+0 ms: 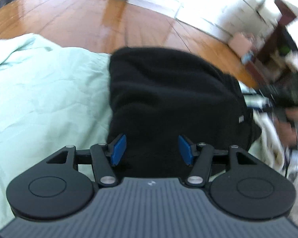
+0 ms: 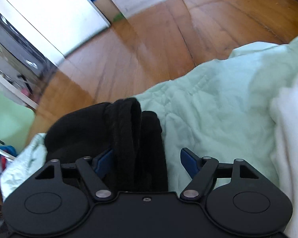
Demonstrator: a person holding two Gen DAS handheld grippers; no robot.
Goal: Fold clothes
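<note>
A black fleece garment point(image 1: 168, 95) lies folded on a pale green bedspread point(image 1: 45, 99). My left gripper point(image 1: 152, 149) is open, its blue pads point(image 1: 119, 148) spread just above the garment's near edge, holding nothing. In the right wrist view the same black garment point(image 2: 119, 134) shows thick folded edges on the bedspread point(image 2: 218, 115). My right gripper point(image 2: 147, 163) is open, with the garment's folds lying between the jaws toward the left pad point(image 2: 103, 162). The other gripper and the hand holding it point(image 1: 288, 107) appear blurred at the right of the left wrist view.
A wooden floor point(image 1: 109, 19) lies beyond the bed edge. White cloth point(image 2: 292, 138) is piled on the bed at the right. White furniture point(image 1: 248, 6) and a dark wooden cabinet point(image 1: 272, 45) stand at the far right. A mirrored door point(image 2: 39, 25) stands far left.
</note>
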